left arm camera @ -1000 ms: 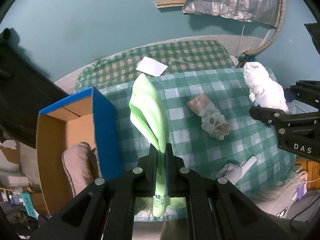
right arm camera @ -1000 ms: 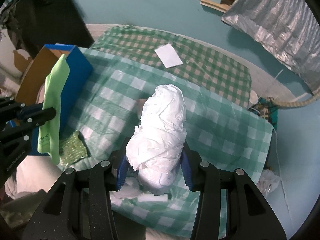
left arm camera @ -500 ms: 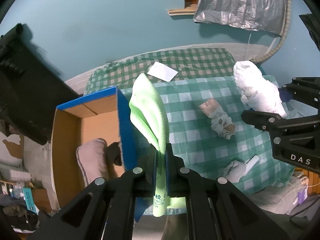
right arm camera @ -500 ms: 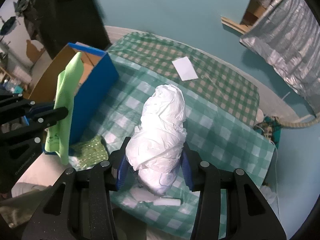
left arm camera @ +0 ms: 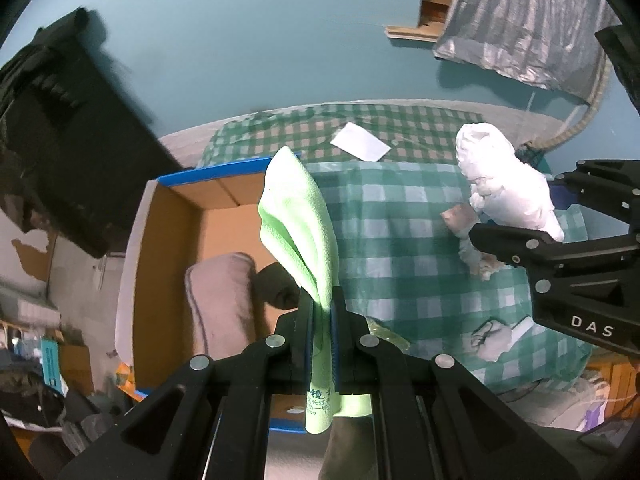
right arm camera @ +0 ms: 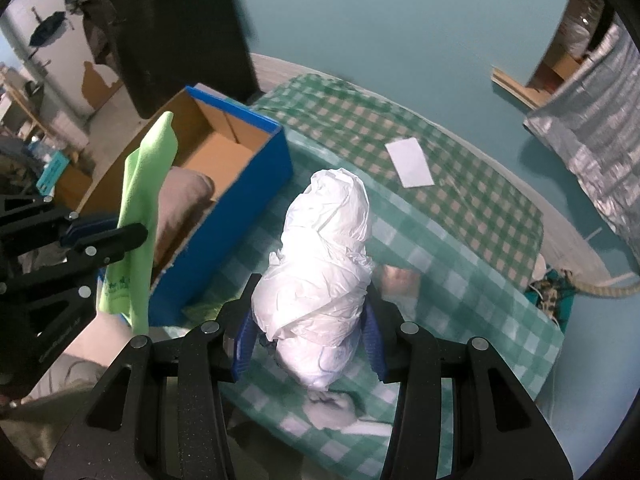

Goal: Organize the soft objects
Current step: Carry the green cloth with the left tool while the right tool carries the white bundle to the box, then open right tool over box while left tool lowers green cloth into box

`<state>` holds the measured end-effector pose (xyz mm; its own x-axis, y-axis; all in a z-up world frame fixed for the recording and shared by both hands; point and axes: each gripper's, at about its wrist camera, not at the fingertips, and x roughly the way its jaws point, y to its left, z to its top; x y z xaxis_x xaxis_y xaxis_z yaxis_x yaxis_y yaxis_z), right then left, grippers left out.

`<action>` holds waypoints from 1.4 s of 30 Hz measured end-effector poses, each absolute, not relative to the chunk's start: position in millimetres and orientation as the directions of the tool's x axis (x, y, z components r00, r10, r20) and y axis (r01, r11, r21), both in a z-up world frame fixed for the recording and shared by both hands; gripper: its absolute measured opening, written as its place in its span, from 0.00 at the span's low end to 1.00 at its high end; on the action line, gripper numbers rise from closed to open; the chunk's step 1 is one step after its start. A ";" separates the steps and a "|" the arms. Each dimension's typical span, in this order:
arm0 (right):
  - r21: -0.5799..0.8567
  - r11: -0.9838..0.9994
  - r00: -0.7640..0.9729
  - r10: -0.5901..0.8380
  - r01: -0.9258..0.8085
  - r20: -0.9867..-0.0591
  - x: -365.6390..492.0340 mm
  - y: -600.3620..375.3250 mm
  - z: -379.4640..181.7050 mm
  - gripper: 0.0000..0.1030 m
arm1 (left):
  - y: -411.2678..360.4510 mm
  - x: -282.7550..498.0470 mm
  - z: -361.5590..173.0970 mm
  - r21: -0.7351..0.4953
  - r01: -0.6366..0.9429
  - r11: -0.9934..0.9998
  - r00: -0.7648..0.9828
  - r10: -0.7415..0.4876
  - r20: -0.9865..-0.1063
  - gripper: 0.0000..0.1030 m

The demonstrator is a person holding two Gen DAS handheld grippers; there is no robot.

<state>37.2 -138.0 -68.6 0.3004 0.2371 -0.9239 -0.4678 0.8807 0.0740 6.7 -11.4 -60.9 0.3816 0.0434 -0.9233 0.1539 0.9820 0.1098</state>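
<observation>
Both wrist views look steeply down, sharing the blue box (left arm camera: pixel 224 176) and checked cloth (right arm camera: pixel 460 216).

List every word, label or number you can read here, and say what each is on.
"DAS": white letters on the right gripper body, seen from the left wrist.
Chinese print, one character reads "镜", on the green cloth hem: the rest too small to read.
Faint lettering on the left gripper body: too blurred.

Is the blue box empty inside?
No, the blue box already holds a grey-pink cushion lying against its near end, with bare cardboard floor showing beyond it.
</observation>
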 end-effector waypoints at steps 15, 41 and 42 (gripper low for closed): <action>0.095 0.816 0.256 0.285 -0.570 -0.924 52.1 -61.1 -76.0 0.44 | 47.7 9.3 -69.3 0.122 0.037 0.992 0.355 0.101 -0.929 0.07; 0.104 0.742 0.163 0.278 -0.662 -0.947 74.4 57.1 -109.8 0.44 | 144.8 21.7 -111.4 0.129 -0.091 0.987 0.265 0.149 -0.953 0.07; 0.106 0.743 0.163 0.280 -0.661 -0.946 74.1 58.3 -110.9 0.44 | 146.0 22.6 -112.9 0.128 -0.091 0.988 0.262 0.148 -0.954 0.07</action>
